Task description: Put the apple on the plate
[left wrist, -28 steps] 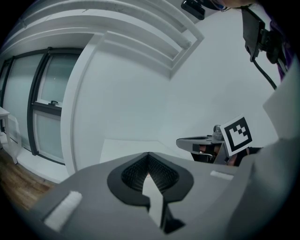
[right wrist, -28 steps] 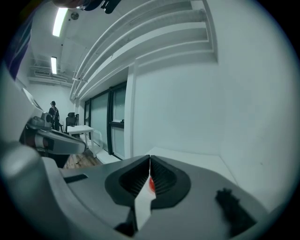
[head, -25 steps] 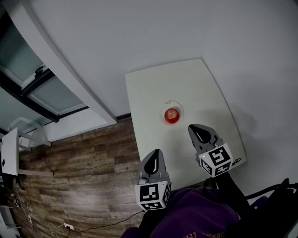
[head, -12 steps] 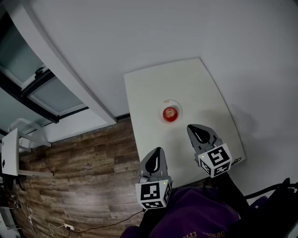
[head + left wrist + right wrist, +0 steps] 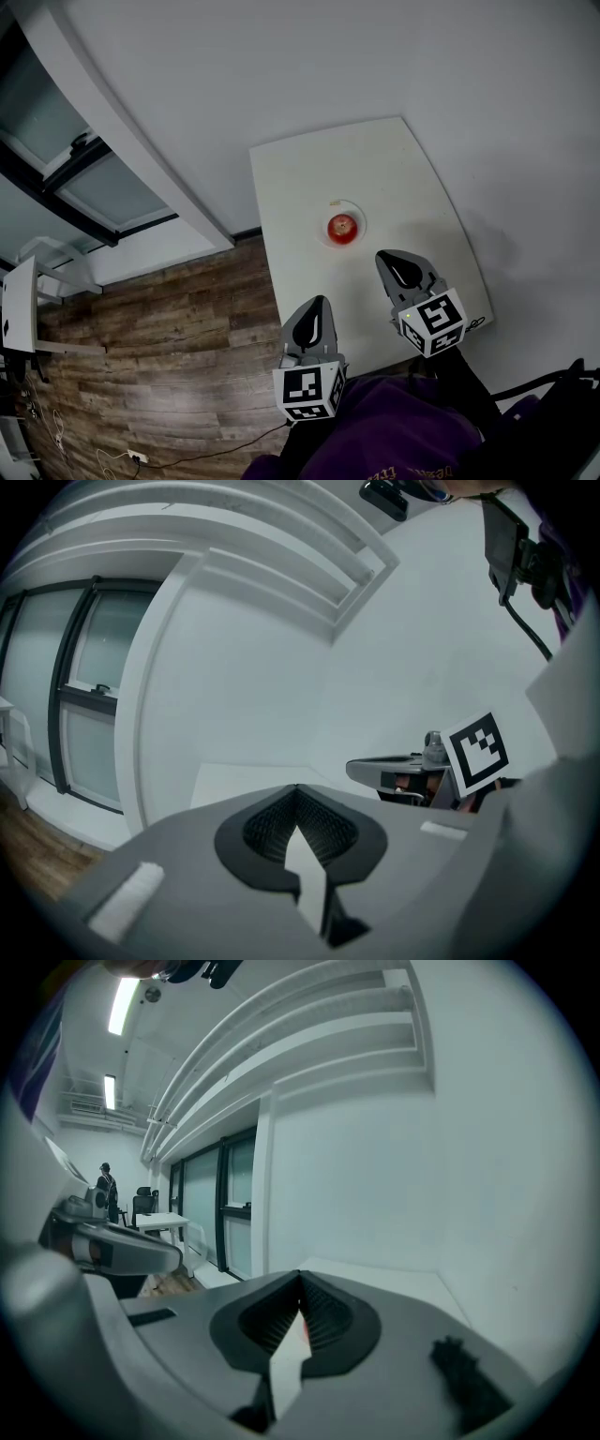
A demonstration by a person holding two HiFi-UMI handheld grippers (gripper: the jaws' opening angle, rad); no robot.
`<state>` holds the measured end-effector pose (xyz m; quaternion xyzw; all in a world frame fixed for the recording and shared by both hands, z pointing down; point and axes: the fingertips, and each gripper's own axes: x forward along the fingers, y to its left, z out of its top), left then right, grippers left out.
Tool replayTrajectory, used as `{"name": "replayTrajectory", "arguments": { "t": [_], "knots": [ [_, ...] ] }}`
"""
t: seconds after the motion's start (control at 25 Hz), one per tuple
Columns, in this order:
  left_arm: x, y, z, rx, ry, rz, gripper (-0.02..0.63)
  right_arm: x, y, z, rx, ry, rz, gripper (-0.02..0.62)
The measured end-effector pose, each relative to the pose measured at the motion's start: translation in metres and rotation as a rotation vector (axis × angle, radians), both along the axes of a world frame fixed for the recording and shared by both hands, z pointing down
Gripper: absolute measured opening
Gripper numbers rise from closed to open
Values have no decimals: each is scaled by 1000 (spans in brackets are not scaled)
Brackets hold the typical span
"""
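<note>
A red apple [image 5: 341, 226] sits on a small white plate [image 5: 360, 217] in the middle of the white table [image 5: 394, 178]. My right gripper [image 5: 389, 258] hovers over the table just in front of the plate, shut and empty. My left gripper [image 5: 315, 305] is at the table's front left edge, also shut with nothing in it. In the right gripper view the jaws meet at the tip [image 5: 300, 1274], and a red sliver of the apple [image 5: 305, 1327] shows through the gap lower down. The left gripper view shows jaws closed at the tip [image 5: 296, 787], with the right gripper [image 5: 412, 771] beside them.
The table stands in a corner against a white wall [image 5: 281, 66]. Wood floor [image 5: 159, 347] lies to its left, with glass panels [image 5: 84, 187] beyond. A second white table [image 5: 19, 305] stands at the far left. A black cable [image 5: 187, 457] runs across the floor.
</note>
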<state>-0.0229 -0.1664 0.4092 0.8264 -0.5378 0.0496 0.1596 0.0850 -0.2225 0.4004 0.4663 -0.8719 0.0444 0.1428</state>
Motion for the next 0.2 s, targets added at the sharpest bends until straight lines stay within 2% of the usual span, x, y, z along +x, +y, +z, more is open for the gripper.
{"name": "replayTrajectory", "arguments": {
  "t": [0.2],
  "knots": [
    [-2, 1, 0, -2, 2, -1, 6, -3, 1, 0, -4, 4, -2, 11]
  ]
}}
